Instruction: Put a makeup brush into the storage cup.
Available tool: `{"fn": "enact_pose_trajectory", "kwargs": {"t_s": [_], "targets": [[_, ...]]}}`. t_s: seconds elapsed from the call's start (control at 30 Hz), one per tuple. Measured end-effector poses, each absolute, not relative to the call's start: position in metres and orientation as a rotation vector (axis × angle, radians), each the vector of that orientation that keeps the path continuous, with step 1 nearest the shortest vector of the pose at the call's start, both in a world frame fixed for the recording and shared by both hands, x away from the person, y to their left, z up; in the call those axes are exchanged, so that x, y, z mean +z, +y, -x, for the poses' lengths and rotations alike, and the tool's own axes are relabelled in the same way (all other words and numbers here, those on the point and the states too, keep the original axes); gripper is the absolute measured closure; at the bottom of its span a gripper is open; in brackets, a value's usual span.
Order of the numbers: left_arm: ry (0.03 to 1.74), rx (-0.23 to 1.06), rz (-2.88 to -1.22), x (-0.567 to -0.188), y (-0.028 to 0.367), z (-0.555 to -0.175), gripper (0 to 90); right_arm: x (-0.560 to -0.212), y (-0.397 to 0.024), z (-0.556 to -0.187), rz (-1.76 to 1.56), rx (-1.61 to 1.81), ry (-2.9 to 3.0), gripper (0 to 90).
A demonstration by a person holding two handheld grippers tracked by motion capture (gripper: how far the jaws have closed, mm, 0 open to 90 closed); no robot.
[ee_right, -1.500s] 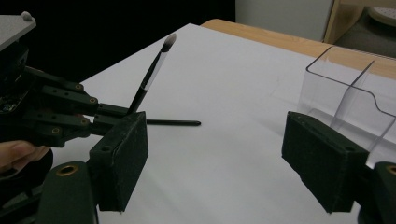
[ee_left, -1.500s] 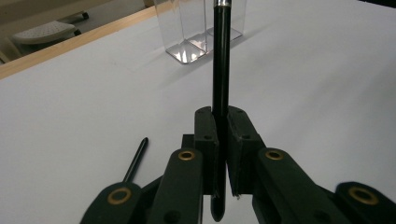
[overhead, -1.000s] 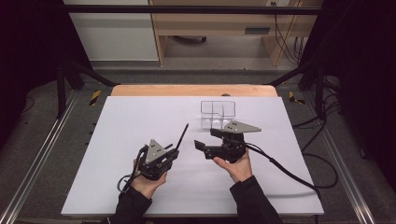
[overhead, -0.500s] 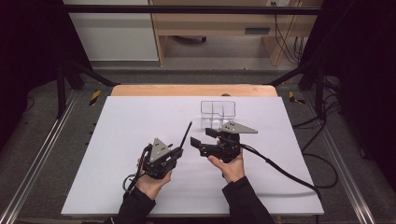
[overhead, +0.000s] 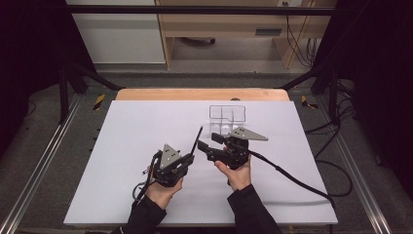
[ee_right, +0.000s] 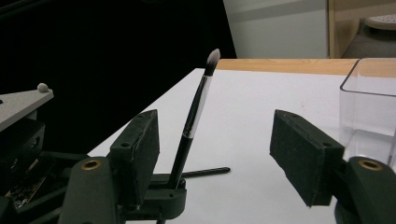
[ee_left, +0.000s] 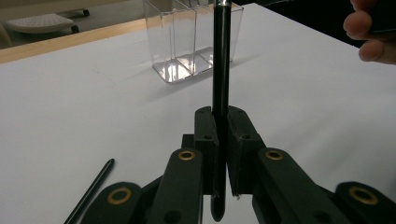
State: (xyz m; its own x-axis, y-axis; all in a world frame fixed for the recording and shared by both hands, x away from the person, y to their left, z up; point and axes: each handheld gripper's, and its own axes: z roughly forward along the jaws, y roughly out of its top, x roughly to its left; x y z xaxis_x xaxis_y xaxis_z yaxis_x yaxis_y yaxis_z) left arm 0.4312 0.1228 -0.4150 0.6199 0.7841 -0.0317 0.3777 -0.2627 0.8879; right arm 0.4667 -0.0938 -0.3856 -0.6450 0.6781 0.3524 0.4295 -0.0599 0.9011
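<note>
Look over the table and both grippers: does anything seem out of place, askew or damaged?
Nothing looks damaged or spilled. The left gripper holds a makeup brush tilted up off the table, bristles uppermost. A thin black stick lies loose on the white table, apart from the clear organizer, which looks a little stray.

text: none legible | labels: none | signs: none (brush handle unmarked)

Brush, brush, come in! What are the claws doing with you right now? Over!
Left claw shut on brush. Right claw open, closing beside it, not touching. Clear box beyond, nothing in the way.
</note>
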Motion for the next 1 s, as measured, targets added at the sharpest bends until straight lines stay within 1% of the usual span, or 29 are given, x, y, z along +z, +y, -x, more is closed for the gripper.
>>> {"fn": "enact_pose_trajectory", "kwargs": {"t_s": [0.2,0.57,1.0], "targets": [[0.928,0.52,-1.876,-0.416,0.12,-0.431,83.2,-0.389,-0.091,-0.468,-1.228,1.8,1.994,37.3],[0.926,0.521,-1.885,-0.417,0.118,-0.43,83.2,-0.394,-0.086,-0.47,-1.272,1.839,1.971,48.6],[0.927,0.516,-1.885,-0.418,0.116,-0.429,83.2,-0.397,-0.083,-0.472,-1.311,1.876,1.963,59.0]]}}
